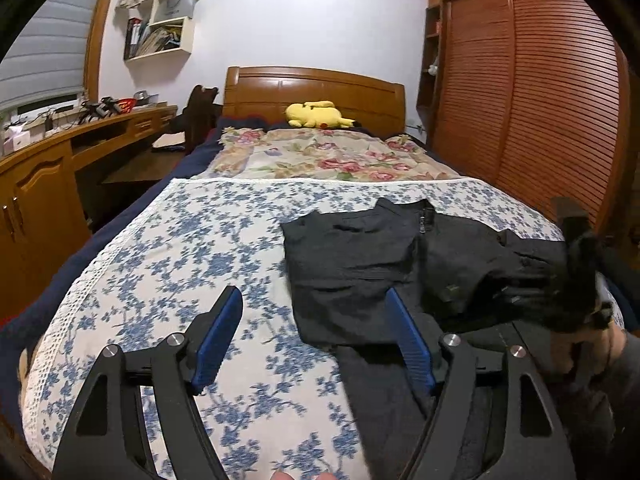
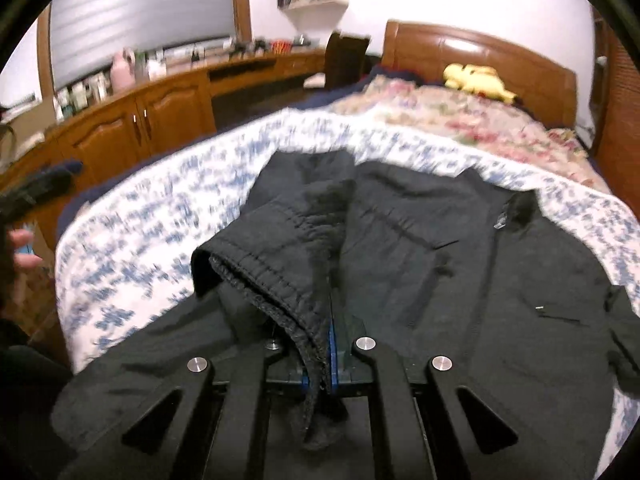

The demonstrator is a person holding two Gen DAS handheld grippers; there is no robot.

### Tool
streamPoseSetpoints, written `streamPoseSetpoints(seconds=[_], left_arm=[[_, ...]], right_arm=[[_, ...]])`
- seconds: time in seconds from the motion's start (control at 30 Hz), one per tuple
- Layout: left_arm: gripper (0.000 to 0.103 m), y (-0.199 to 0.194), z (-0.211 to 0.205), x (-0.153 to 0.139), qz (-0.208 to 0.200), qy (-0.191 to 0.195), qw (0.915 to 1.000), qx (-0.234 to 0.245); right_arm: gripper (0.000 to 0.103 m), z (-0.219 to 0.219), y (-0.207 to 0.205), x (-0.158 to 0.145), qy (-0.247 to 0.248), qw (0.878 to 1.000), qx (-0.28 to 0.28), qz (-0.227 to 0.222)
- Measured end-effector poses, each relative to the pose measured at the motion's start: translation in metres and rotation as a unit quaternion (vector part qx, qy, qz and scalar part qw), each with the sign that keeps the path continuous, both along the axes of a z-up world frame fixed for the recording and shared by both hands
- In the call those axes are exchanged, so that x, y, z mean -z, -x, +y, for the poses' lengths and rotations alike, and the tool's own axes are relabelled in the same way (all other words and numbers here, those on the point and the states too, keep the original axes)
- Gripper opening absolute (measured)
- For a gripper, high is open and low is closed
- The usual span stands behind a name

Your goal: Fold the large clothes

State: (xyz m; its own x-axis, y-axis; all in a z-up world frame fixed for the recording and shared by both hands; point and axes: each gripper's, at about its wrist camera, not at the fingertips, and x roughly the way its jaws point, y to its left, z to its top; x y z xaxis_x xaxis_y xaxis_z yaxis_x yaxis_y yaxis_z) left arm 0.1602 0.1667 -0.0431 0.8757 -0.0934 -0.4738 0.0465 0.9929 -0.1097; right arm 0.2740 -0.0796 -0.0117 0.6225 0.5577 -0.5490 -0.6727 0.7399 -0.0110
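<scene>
right tongs clamped the jacket sleeve cuff, so you could fold it inward | left tongs gaped empty, lower centre, over the bed

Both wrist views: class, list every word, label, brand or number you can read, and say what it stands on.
None can be read.
Bag on the wall shelf: dark print, too small.
Book spines on that shelf: too small.
Jacket collar tag: blurred.
Desk bottles: blurred.
</scene>
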Motion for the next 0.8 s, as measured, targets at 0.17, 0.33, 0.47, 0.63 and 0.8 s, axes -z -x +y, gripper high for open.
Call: streamPoseSetpoints(seconds=[0.17, 0.33, 0.47, 0.63, 0.8], left_arm=[[0.075, -0.005, -0.020, -0.003, -0.001, -0.002, 0.9999, 0.016], [0.075, -0.010, -0.040, -0.005, -0.003, -0.003, 0.9994, 0.035], [0.075, -0.016, -0.053, -0.004, -0.001, -0.002, 0.9990, 0.045], [0.075, -0.022, -0.068, -0.006, -0.002, 0.003, 0.9983, 0.058], [0.075, -0.029, -0.083, -0.006, 0.000, 0.004, 0.9977, 0.067]], right_arm=[[0.006, -0.044, 0.029, -0.016, -0.029, 0.999, 0.022, -0.024], [0.006, -0.075, 0.043, -0.008, -0.044, 0.998, 0.040, -0.008], [0.006, -0.084, 0.052, -0.002, -0.030, 0.997, 0.065, -0.020], [0.006, -0.097, 0.051, -0.005, -0.030, 0.994, 0.104, -0.016], [0.006, -0.111, 0.050, 0.003, -0.016, 0.988, 0.153, -0.008]])
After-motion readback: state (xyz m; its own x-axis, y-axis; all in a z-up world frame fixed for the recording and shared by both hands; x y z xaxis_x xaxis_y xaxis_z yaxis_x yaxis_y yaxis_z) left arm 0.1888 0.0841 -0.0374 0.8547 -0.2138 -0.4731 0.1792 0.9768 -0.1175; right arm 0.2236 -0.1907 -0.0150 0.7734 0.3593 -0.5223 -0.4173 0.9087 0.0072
